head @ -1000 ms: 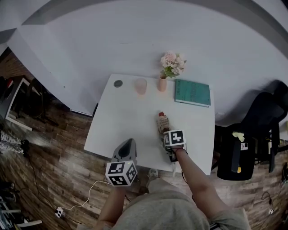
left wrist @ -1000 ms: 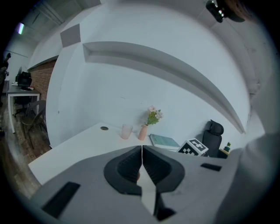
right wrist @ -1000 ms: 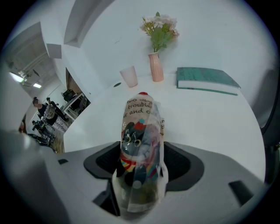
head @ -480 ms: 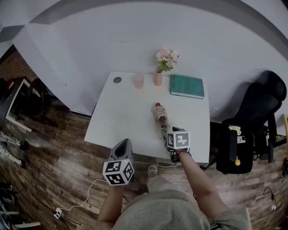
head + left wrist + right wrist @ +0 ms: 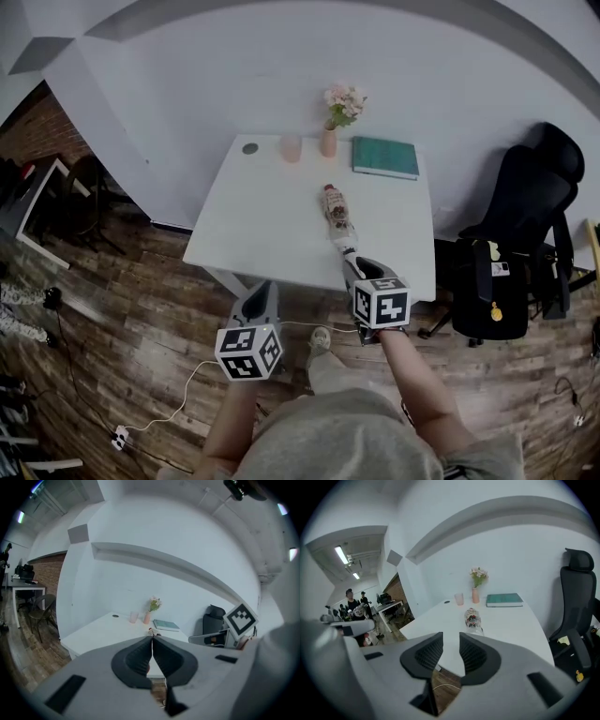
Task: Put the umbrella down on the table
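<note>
White tabletop (image 5: 262, 225) has the umbrella (image 5: 336, 210) lying flat mid-frame, job looks done: right hand-held gripper (image 5: 350, 265) below it closing on nothing (left hand-held gripper (image 5: 266, 292) pressed together, empty too).

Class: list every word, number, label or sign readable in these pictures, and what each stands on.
No text is readable.
Any print on the green book is too small to read.
The left marker cube and right marker cube show only square patterns, no letters.
</note>
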`<state>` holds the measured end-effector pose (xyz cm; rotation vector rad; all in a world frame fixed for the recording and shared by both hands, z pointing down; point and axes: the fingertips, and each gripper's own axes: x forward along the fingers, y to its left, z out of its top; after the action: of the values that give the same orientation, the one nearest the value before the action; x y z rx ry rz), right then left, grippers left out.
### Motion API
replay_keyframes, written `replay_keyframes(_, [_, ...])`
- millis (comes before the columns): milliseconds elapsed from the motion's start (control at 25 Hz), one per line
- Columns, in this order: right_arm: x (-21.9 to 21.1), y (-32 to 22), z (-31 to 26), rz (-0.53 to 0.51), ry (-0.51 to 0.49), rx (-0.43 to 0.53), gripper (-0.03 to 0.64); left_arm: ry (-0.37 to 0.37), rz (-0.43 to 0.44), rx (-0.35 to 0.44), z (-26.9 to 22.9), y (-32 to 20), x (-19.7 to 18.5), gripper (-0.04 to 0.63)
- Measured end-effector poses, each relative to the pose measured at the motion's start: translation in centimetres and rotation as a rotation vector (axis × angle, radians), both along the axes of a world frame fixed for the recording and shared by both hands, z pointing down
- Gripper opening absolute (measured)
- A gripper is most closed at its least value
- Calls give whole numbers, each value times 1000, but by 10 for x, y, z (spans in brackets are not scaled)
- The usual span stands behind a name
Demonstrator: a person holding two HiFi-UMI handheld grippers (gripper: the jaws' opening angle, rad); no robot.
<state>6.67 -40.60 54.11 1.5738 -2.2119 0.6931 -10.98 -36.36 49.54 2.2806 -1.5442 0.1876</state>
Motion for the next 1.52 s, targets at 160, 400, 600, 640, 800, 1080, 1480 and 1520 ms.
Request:
replay_keyframes(160, [-1,46,-13,28,3,54,33,4,16,14,1,37,-2,8])
replay_keyframes(400, [4,99,-32,62,-23,116,3,25,18,26,-2,75,-7,8])
replay_keyframes(600, [7,131,-43,48,-24,186,3,40,17,41,-7,99,-5,8])
replay_keyframes(640, [7,136,-44,46,-31,195,3,41,17,46,-9,103,-5,8])
replay_keyframes(800, [4,147,-46,32,-38,214,3,41,7,56,-13,111,-8,8])
replay_keyframes(1080, [3,149,-49,10,-65,232,2,32,0,58,-13,114,-6,8])
replay_keyframes(1480, [-10,143,-55,-25,-35,255,0,26,-7,49,-12,109,-11,8])
replay_keyframes(1520, [-11,143,-55,-25,-35,255,0,26,-6,47,-12,108,-11,8])
